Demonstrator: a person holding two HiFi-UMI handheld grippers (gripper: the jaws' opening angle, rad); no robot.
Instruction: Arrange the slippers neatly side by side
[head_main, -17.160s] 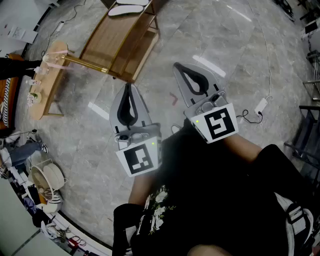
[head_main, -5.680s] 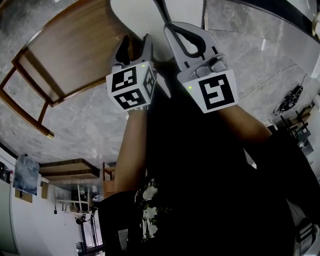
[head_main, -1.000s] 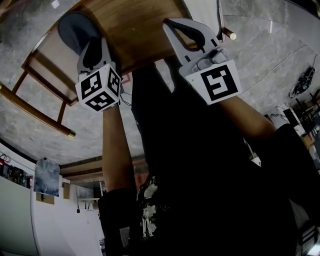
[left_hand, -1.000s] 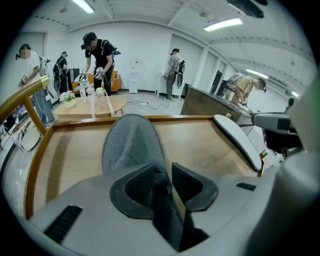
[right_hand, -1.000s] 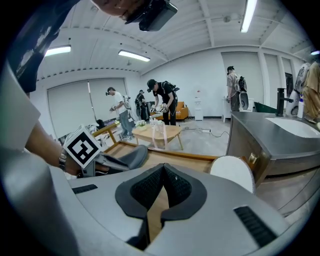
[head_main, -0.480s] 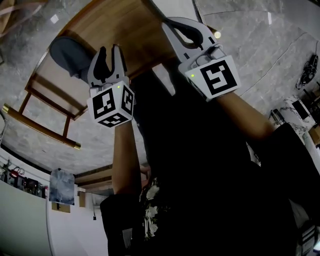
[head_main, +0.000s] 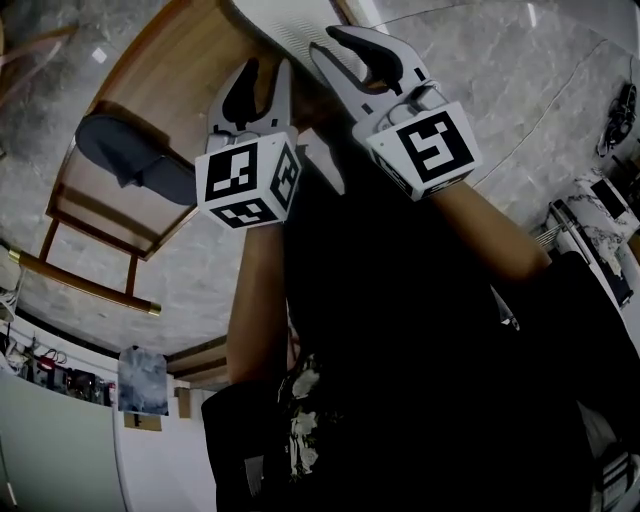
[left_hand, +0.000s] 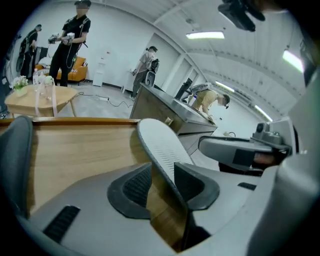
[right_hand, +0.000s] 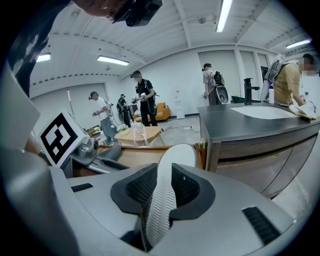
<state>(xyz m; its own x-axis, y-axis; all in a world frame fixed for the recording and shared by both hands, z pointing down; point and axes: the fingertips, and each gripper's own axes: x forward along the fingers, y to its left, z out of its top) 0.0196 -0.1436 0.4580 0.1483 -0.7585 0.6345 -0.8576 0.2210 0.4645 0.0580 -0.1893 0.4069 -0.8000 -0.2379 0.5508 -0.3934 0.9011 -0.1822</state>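
Note:
A white slipper (head_main: 285, 22) stands on its edge on the wooden rack (head_main: 150, 70), sole showing. My right gripper (head_main: 332, 45) straddles it; its jaws have just been opening, and the ribbed sole (right_hand: 175, 157) sits loosely between the pads. My left gripper (head_main: 265, 72) is close beside it, jaws also just opening. The same slipper (left_hand: 157, 140) runs through their gap, and wood shows beside it. A dark grey slipper (head_main: 135, 160) lies free on the rack to the left and shows at the left gripper view's edge (left_hand: 14, 165).
The rack's top board (left_hand: 75, 150) stretches left of the white slipper. Grey marbled floor (head_main: 480, 60) surrounds the rack. A grey counter with a sink (right_hand: 250, 120) stands at the right, a small wooden table (left_hand: 40, 95) at the back. Several people stand in the background.
My left gripper has left the grey slipper and swung right, up to the white one. The grey slipper stays on the rack. The right gripper's jaws have parted around the white slipper.

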